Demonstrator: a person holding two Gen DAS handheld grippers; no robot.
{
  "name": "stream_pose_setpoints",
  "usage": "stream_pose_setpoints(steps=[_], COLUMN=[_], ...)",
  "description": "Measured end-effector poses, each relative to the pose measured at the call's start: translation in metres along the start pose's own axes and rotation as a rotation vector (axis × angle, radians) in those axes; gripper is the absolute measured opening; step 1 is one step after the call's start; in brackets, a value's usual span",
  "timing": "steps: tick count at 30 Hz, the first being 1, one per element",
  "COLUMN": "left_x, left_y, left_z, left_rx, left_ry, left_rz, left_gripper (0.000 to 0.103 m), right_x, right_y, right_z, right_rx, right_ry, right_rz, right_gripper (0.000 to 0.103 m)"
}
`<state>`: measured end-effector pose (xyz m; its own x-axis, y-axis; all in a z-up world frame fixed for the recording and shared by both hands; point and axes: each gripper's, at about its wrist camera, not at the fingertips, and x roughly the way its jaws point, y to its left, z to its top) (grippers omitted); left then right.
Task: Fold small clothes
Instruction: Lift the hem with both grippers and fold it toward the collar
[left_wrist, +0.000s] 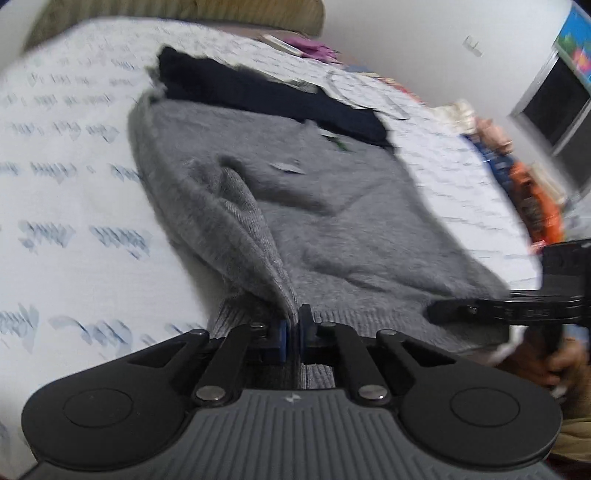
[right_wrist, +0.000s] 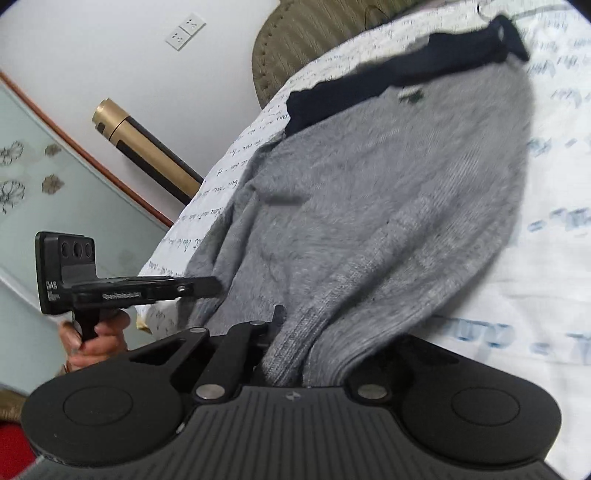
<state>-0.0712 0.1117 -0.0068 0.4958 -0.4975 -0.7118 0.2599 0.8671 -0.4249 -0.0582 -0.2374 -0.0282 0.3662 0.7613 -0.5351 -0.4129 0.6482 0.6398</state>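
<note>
A fuzzy grey sweater (left_wrist: 332, 206) lies spread on a white bedsheet (left_wrist: 74, 184) printed with blue script. A dark navy garment (left_wrist: 258, 92) rests across its far end. My left gripper (left_wrist: 295, 332) is shut on the ribbed hem, and a ridge of knit rises from its blue pads. In the same view my right gripper (left_wrist: 439, 310) shows side-on at the hem's right corner, held by a hand (left_wrist: 565, 362). In the right wrist view the sweater (right_wrist: 369, 221) bunches over my right gripper (right_wrist: 295, 325), which is shut on the hem; cloth hides one finger. My left gripper (right_wrist: 210, 286) holds the hem's other corner.
An olive padded headboard (right_wrist: 314, 37) stands behind the bed. A gold and black cylinder (right_wrist: 147, 147) leans by the wall, under sockets (right_wrist: 184, 31) and next to a flowered glass panel (right_wrist: 29, 177). Colourful clutter (left_wrist: 535, 206) lines the bed's right edge.
</note>
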Motion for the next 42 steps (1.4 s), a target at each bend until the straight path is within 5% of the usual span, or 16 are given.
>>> stream_pose_setpoints(steps=[2,4,6,10,14,15,17,18,20,24,32,42], left_x=[-0.002,0.002,0.005,-0.002,0.004,0.007,0.012,0.012,0.012,0.009,-0.013,-0.012], left_y=[0.0,-0.001,0.005,0.012,0.008,0.005,0.0,-0.004,-0.01,-0.009,-0.017,-0.028], left_z=[-0.003,-0.004,-0.003,-0.004,-0.004,-0.006,-0.006,-0.007,-0.007,-0.001,0.021,0.065], left_rx=[-0.006,0.021,-0.002,-0.011,0.023,0.038,0.069,0.093,0.129,0.1,0.089,0.111], left_ry=[0.013,0.016,0.019,-0.023,-0.063,-0.066,-0.037,-0.024,-0.008,0.001,-0.086,-0.155], left_rz=[-0.032,0.026,0.045,0.054,0.114,0.123,0.116,0.112,0.104,0.089,0.025,0.099], left_gripper=[0.005,0.006,0.007,0.012,0.053,0.054,0.052,0.044,0.028,0.014,0.013,0.013], right_x=[-0.011,-0.01,0.0,0.0,0.004,0.005,0.004,0.002,0.0,-0.005,-0.015,-0.014], right_y=[-0.001,-0.009,-0.019,-0.023,-0.017,-0.014,-0.007,-0.005,-0.005,-0.002,0.017,0.017], right_z=[0.0,-0.002,-0.007,-0.011,-0.014,-0.015,-0.015,-0.014,-0.013,-0.009,0.019,0.06], right_rx=[-0.026,0.011,0.073,0.114,0.077,0.06,0.023,0.017,0.023,0.007,-0.102,-0.143], right_ry=[0.016,0.042,0.08,0.04,0.025,0.025,0.029,0.03,0.026,0.003,-0.078,-0.148], right_rz=[-0.014,-0.025,-0.006,0.047,0.029,0.016,-0.019,-0.039,-0.055,-0.043,-0.028,-0.069], right_gripper=[0.014,0.021,0.04,0.056,0.058,0.055,0.038,0.025,0.019,0.018,0.018,0.018])
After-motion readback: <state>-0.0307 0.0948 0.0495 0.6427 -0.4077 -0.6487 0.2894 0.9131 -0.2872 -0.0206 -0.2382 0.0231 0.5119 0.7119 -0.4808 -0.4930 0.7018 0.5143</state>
